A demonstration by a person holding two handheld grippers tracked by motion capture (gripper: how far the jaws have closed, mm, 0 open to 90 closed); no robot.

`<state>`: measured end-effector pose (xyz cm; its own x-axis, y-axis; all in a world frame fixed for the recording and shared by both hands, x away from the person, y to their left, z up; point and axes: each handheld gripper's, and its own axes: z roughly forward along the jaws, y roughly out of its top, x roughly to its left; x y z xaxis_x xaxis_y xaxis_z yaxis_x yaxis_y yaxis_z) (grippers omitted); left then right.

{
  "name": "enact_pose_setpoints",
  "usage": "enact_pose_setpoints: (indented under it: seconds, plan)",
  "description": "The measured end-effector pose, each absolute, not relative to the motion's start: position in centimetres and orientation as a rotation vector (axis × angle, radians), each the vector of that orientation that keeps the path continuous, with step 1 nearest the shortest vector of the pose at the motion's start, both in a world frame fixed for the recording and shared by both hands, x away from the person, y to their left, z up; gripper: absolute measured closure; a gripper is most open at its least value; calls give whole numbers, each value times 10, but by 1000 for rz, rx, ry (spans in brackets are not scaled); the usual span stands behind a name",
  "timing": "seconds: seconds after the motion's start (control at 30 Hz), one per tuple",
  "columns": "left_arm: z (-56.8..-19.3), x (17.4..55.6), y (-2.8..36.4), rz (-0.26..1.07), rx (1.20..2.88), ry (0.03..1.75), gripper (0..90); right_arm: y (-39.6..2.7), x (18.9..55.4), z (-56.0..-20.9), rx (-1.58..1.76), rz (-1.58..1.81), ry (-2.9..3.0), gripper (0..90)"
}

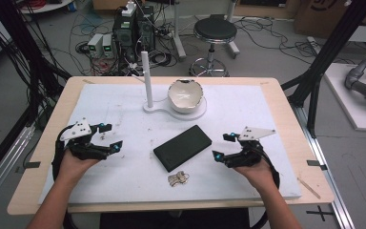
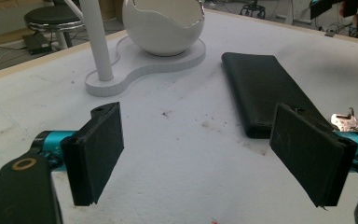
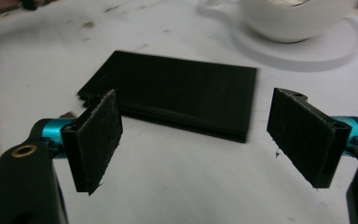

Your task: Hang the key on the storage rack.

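Note:
A black wallet lies flat at the middle of the white mat, with a small bunch of keys just in front of it. Behind it a white egg-shaped bowl and a white post stand on a white base. My left gripper rests at the mat's left, open and holding nothing; the left gripper view has the wallet and keys ahead to its right. My right gripper sits right of the wallet, open, facing the wallet at close range.
The mat covers a wooden table. Beyond the far edge are a black stool, computer boxes and tangled cables on the floor. A black frame strut rises at the right.

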<state>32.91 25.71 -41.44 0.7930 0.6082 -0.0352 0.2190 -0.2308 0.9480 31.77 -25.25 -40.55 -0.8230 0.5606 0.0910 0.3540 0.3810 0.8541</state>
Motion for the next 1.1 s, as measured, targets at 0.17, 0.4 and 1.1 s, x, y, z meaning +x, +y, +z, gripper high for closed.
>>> enact_pose_setpoints:
  seconds: [0.17,0.4,1.1]
  plan:
    - [-415,329,256,407,1812,635,175,-232,314,-410,755,1384,2529,188]
    - [-415,329,255,407,1814,634,175,-200,310,-425,665,1339,2719,368]
    - [-417,330,254,408,1831,636,175,-169,311,-440,534,1331,2907,895]
